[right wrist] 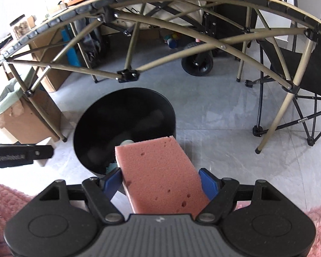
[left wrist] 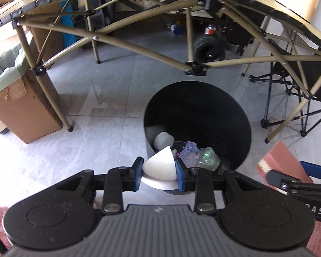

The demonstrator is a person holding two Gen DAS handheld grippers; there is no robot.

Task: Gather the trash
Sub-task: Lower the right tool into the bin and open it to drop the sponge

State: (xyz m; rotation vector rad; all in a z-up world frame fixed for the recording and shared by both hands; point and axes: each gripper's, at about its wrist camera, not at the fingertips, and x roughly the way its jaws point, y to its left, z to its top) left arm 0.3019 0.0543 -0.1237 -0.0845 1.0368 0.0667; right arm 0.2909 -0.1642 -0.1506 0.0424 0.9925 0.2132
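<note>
Cardboard box (left wrist: 25,107): far left on the floor, lined with a pale green bag, beside a tan leg of the folding table (left wrist: 139,49).
Floor: grey tiles; pink shaggy rug (right wrist: 8,199) at the near edge.
Left gripper (left wrist: 159,170): blue pads clamped on a white cone-shaped piece (left wrist: 159,165), tip pointing up and away; held over the near rim of the bin.
Black bin (left wrist: 224,115): round, open, standing on the tiles under the table's front edge.
Bin contents: two pale grey cylinders (left wrist: 163,140), a purple crumpled wrapper (left wrist: 189,151), a clear greenish plastic wad (left wrist: 207,157), all lying at the bottom.
Right gripper (right wrist: 160,181): jaws wide, pads pressed to both sides of a pink sponge block (right wrist: 158,175); the block's far end overlaps the bin's near rim in the right wrist view.
Cross-view: the left gripper's body shows at the left edge of the right wrist view, level with the bin.
Folding chair (right wrist: 299,81): black, far right, well apart from the bin.
Wheel (right wrist: 196,64): black, behind the table frame.
</note>
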